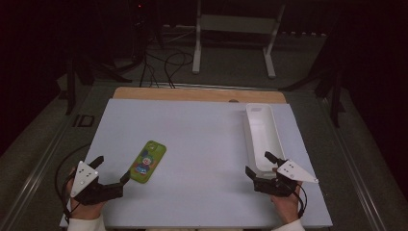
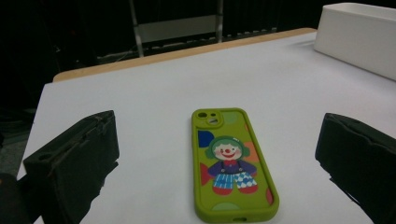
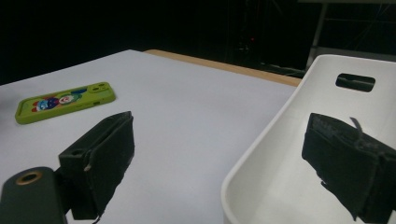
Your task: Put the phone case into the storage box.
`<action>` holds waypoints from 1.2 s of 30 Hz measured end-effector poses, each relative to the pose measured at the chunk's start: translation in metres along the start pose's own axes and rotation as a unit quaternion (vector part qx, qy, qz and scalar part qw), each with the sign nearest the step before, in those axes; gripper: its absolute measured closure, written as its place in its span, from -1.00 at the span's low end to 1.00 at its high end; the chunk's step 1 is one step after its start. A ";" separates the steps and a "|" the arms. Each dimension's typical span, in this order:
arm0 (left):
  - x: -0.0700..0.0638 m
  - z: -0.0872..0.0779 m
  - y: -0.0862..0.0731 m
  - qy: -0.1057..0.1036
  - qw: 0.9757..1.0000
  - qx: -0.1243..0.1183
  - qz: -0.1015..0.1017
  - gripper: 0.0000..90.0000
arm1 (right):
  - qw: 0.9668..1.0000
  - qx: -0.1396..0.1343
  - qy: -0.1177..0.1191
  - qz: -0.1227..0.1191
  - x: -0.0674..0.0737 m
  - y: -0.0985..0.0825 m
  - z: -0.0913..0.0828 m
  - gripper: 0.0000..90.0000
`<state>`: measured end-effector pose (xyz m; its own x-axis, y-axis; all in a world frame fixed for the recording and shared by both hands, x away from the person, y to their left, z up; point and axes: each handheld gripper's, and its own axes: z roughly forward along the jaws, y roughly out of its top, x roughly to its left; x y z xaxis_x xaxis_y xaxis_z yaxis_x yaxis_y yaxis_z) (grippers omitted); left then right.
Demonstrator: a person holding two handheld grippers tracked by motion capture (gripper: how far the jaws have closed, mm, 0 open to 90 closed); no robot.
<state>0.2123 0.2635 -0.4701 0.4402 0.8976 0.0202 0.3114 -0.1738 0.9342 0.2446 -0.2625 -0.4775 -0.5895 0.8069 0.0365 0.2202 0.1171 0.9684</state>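
Note:
A green phone case (image 1: 148,161) with a clown picture lies flat on the white table top, left of the middle. My left gripper (image 1: 113,168) is just to its lower left and stands open. In the left gripper view the phone case (image 2: 231,163) lies ahead between the wide-apart jaws of the left gripper (image 2: 219,135), and neither pad touches it. My right gripper (image 1: 258,162) is open at the near end of a long white tray (image 1: 249,126). In the right gripper view one jaw of the right gripper (image 3: 222,135) is over the tray (image 3: 261,140) and the other is outside it.
The tray (image 2: 359,37) is empty and runs along the table's right side. A wooden strip (image 1: 192,94) edges the far side of the white table top. Beyond it are a white stand's legs (image 1: 197,48) and cables on a dark floor. The phone case (image 3: 65,101) lies far left of the right gripper.

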 end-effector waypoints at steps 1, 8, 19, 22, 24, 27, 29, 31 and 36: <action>0.000 0.000 0.000 0.001 1.000 0.003 0.000 -1.00 | 1.000 -0.001 0.000 0.000 0.000 0.000 0.000 -0.79; 0.000 0.002 0.002 -0.006 1.000 0.019 0.000 -1.00 | 1.000 0.000 0.000 -0.001 0.001 -0.002 -0.001 -0.79; -0.006 0.022 0.009 -0.007 0.995 0.095 0.010 -1.00 | 1.000 0.004 -0.004 -0.001 0.002 -0.003 0.000 -0.79; -0.007 0.029 0.012 -0.007 0.993 0.116 0.017 -1.00 | 1.000 0.005 -0.005 0.001 0.003 -0.003 0.000 -0.79; -0.007 0.034 0.014 -0.006 0.992 0.127 0.017 -1.00 | 1.000 0.005 -0.005 0.002 0.004 -0.004 0.000 -0.79; -0.008 0.040 0.017 -0.009 0.990 0.139 0.018 -1.00 | 1.000 0.006 -0.006 0.003 0.004 -0.004 0.000 -0.79; -0.009 0.044 0.019 -0.008 0.989 0.148 0.018 -1.00 | 1.000 0.006 -0.005 0.003 0.004 -0.004 0.000 -0.79; -0.009 0.049 0.020 -0.010 0.987 0.157 0.020 -1.00 | 1.000 0.006 -0.005 0.003 0.004 -0.004 0.000 -0.79; -0.011 0.060 0.022 -0.013 0.983 0.180 0.021 -1.00 | 1.000 0.006 -0.006 0.003 0.004 -0.004 0.000 -0.79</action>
<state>0.2650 0.2255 -0.4712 0.4786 0.8770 0.0433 0.5678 -0.3467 0.7466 0.2414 -0.2603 -0.4807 -0.5780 0.8150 0.0400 0.2330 0.1178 0.9653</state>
